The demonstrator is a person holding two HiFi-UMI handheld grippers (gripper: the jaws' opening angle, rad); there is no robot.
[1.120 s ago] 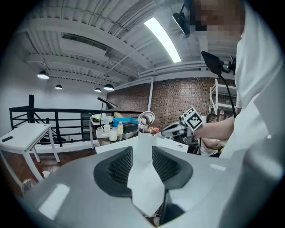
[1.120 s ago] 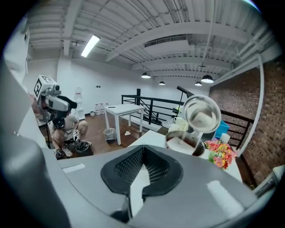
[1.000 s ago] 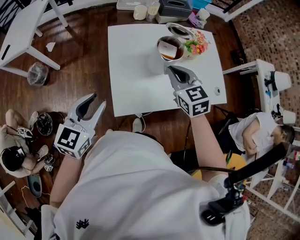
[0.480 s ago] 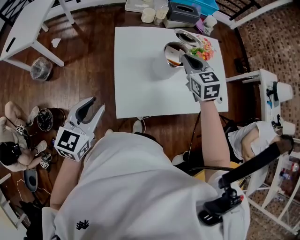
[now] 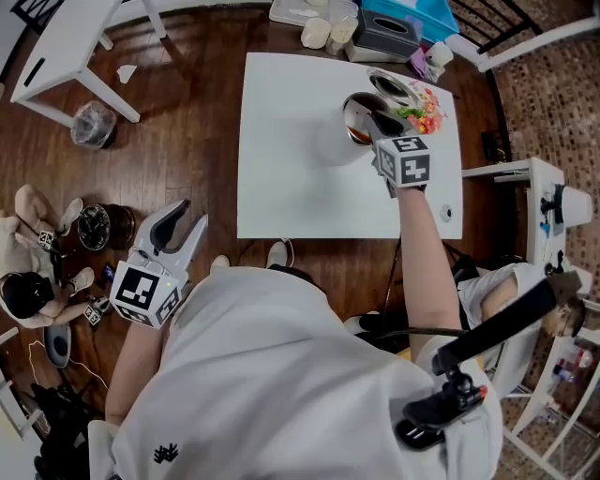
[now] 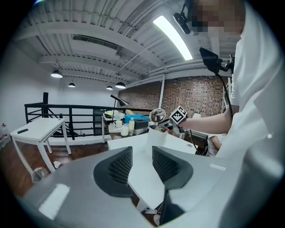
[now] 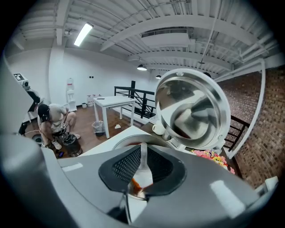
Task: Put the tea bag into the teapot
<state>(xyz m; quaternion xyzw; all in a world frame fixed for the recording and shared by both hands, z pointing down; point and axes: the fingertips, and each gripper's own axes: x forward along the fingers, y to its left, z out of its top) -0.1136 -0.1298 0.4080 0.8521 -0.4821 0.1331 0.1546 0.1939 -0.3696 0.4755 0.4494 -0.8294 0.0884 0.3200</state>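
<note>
The right hand-held gripper (image 5: 380, 122) hangs over the open round steel teapot (image 5: 354, 105) at upper right. Its jaws are opening, and the pale strip between them is probably the tea bag (image 7: 142, 171). The drop appears nearly complete. The left hand-held gripper (image 5: 178, 220) is released and empty.

Teapot (image 5: 354, 111) mouth partly covered from above, blue box (image 5: 412, 11) cropped

White table (image 5: 300, 141): steel teapot (image 5: 356, 117), flowers (image 5: 427, 98) beside it.
</note>
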